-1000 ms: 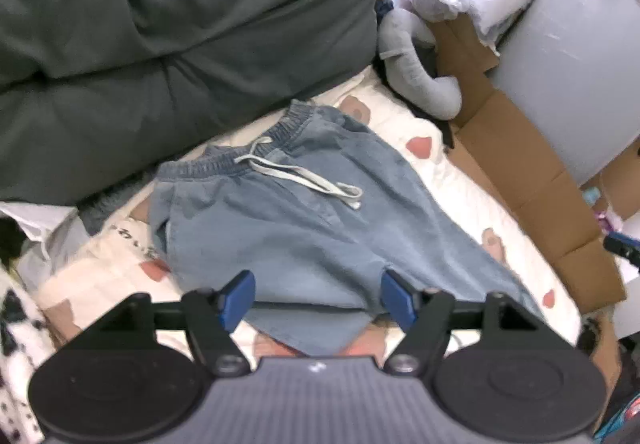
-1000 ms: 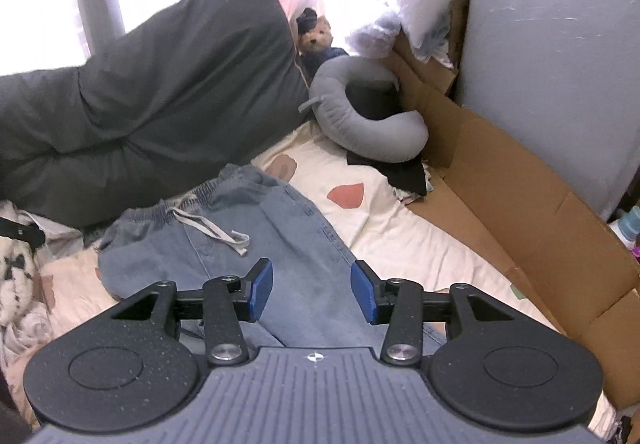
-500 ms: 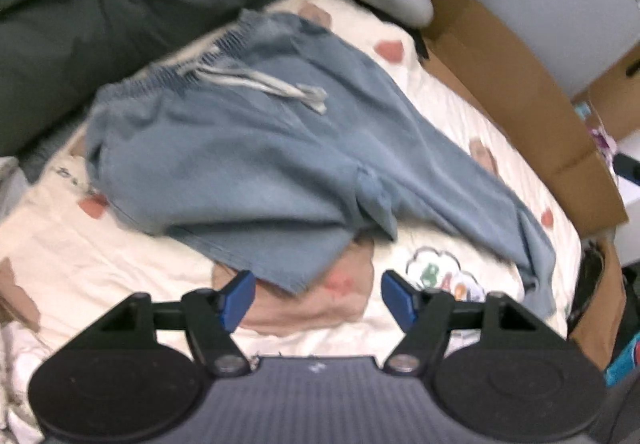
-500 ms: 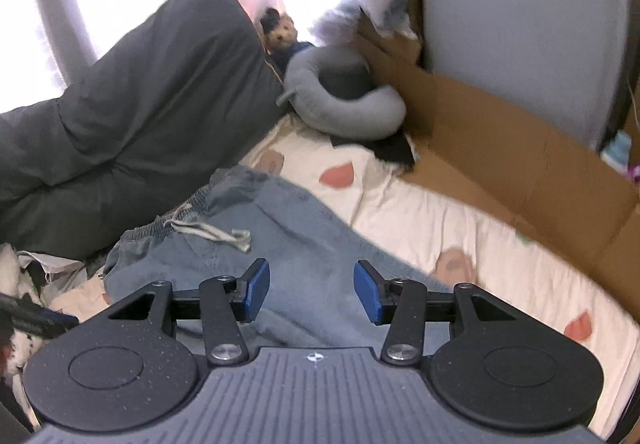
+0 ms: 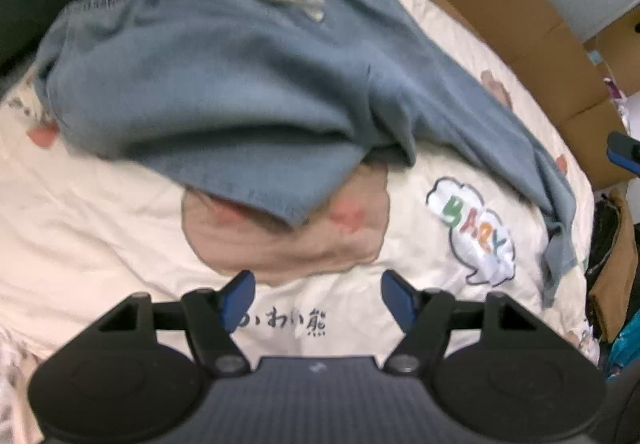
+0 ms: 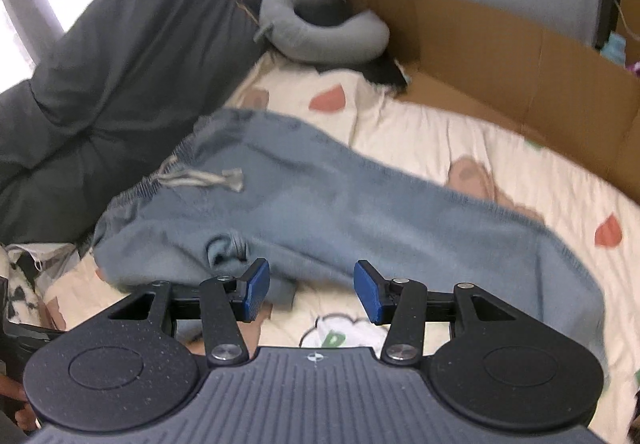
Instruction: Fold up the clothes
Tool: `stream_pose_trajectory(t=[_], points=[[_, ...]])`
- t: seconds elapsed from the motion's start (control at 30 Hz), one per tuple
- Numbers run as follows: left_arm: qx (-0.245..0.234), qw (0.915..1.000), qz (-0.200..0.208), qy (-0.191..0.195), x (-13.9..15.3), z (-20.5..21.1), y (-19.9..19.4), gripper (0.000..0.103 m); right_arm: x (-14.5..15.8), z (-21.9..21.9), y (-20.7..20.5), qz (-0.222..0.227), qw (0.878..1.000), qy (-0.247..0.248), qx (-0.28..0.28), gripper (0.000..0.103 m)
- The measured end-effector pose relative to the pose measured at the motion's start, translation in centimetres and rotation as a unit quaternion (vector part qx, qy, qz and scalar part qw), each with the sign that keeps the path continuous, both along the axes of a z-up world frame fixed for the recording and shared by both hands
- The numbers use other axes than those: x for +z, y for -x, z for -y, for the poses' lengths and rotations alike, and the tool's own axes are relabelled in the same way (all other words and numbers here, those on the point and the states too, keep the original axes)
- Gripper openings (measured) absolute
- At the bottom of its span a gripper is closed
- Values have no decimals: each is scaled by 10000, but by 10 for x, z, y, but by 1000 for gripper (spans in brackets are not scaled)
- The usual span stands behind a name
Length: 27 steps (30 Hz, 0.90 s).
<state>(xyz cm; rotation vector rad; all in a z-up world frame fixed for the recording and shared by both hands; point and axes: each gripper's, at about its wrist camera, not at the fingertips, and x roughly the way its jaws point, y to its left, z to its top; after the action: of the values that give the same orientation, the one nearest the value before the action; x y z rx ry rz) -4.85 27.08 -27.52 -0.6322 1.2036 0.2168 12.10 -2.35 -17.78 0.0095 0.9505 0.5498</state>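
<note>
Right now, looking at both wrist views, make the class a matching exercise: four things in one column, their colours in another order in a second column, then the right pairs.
Things:
1. trousers
2. neck pillow
3. duvet
4. cardboard

Colours:
A. brown
B. dark grey-green
C. faded blue
D. light grey

Pairs: 1-C, 2-D, 3-B, 4-A

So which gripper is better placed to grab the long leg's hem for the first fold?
Probably the right gripper: it is open with the pants' long leg spread just ahead of its fingers. The left gripper, also open, hovers over bare bedsheet, facing the short, folded-under leg.
</note>
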Motion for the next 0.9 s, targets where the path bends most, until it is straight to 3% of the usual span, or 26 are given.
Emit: stream_pose_trajectory(t=[0.3,0.43,0.57,0.77,0.9], points=[[-282,9995,-154,38,-42,15,-4,72,-43,3,15,-392,9989,-36,-241,54],[-430,9986,-294,-123,-58,21,-11,72,-59,1,20,-563,9976,8,-405,54],[-383,9990,-213,22,-71,22,-15,72,-71,-5,30,-701,9968,64,-376,54],[-272,9996,-81,-88,-83,24,-27,72,-92,-11,46,-911,9954,214,-188,54],[-271,9994,141,-146,-80,23,-35,66,-101,-10,53,-1024,9944,244,-129,54]])
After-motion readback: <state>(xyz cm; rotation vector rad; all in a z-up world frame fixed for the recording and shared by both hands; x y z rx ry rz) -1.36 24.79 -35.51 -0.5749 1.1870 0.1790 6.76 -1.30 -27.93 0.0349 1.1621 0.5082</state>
